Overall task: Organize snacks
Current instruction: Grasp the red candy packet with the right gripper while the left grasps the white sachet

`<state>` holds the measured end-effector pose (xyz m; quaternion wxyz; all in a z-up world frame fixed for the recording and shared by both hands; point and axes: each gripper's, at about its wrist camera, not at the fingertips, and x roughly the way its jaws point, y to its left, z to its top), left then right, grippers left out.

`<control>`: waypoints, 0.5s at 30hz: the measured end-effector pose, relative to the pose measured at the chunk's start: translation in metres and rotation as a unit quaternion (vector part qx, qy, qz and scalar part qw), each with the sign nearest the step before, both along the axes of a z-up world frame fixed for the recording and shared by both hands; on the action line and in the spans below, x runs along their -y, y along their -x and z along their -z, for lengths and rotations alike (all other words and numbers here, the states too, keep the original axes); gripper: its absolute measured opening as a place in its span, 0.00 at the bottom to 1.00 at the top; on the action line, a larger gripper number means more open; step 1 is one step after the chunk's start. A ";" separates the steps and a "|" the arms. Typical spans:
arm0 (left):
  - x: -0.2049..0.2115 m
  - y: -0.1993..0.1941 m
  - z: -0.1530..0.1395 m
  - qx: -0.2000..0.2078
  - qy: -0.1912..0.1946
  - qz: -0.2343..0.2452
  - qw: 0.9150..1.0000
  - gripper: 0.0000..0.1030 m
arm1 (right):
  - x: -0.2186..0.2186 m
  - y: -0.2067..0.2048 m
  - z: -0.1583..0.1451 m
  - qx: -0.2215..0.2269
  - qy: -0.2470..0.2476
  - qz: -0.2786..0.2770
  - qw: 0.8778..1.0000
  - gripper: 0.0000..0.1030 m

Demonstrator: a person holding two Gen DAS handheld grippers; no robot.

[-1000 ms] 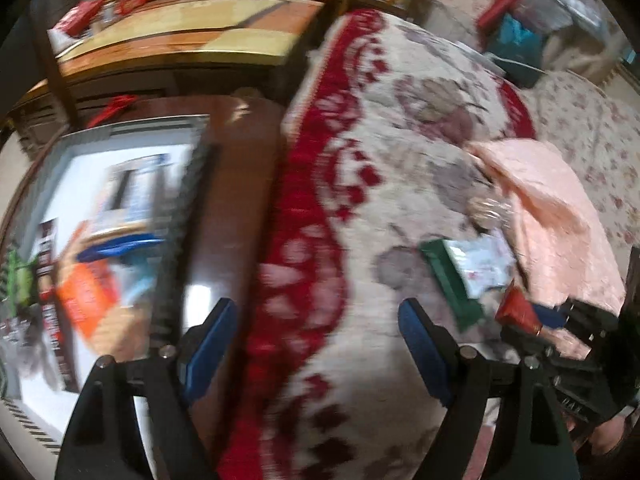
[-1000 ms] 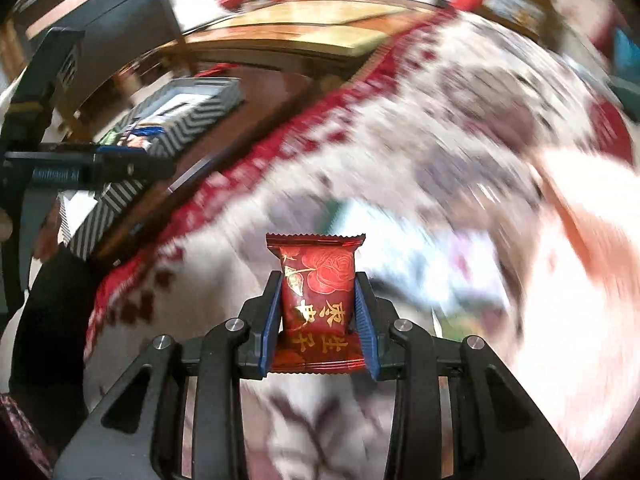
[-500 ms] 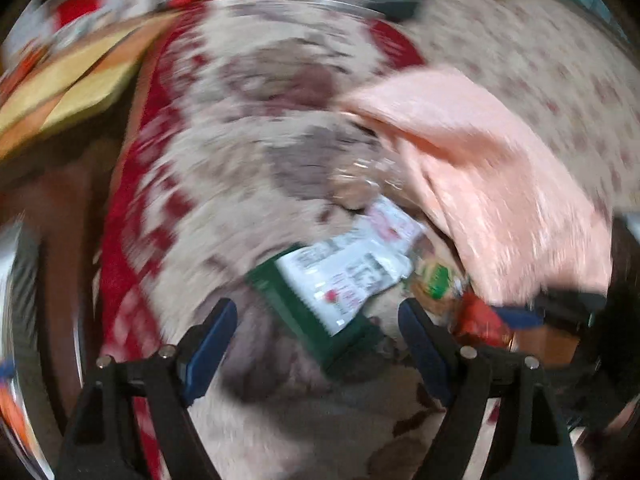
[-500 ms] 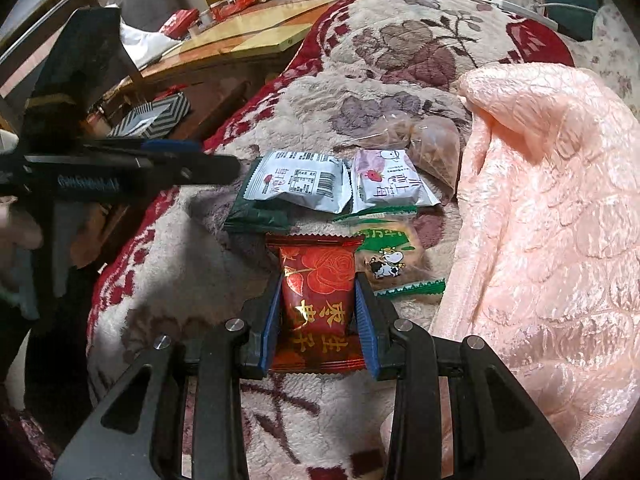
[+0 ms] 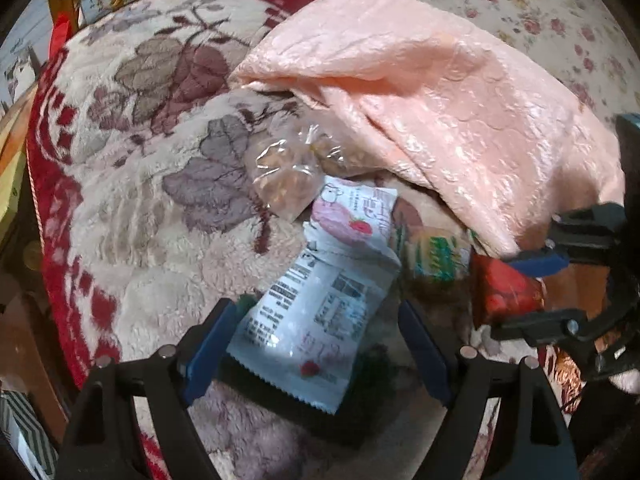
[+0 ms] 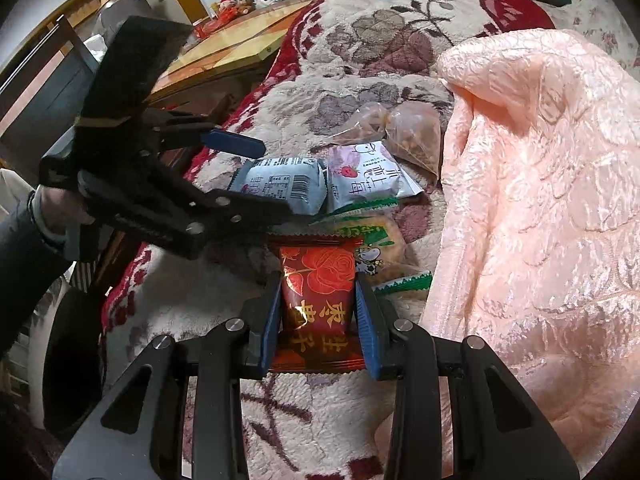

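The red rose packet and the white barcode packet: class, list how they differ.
The red rose packet is clamped in the right tool; the white barcode packet lies loose between the open left tool's fingers. One is glossy red with gold characters, the other pale with black print. Both are sealed, crimp-edged snacks.

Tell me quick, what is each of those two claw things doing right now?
Left gripper: jaws open, holding nothing, poised around the white snack packet.
Right gripper: jaws shut on the red rose snack packet.
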<state>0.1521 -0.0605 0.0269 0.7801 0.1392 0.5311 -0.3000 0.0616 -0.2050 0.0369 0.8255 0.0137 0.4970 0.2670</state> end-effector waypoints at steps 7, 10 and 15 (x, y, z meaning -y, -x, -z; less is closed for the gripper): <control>-0.012 0.000 0.005 -0.004 0.031 -0.040 0.999 0.54 | 0.000 0.000 0.001 0.002 -0.002 -0.001 1.000 0.32; -0.023 0.008 -0.002 0.011 0.041 -0.069 0.997 0.54 | -0.002 0.000 -0.001 0.008 -0.003 -0.003 1.000 0.32; -0.044 0.034 -0.014 0.038 0.020 -0.143 0.989 0.54 | -0.013 0.002 -0.006 0.020 0.001 -0.009 1.000 0.32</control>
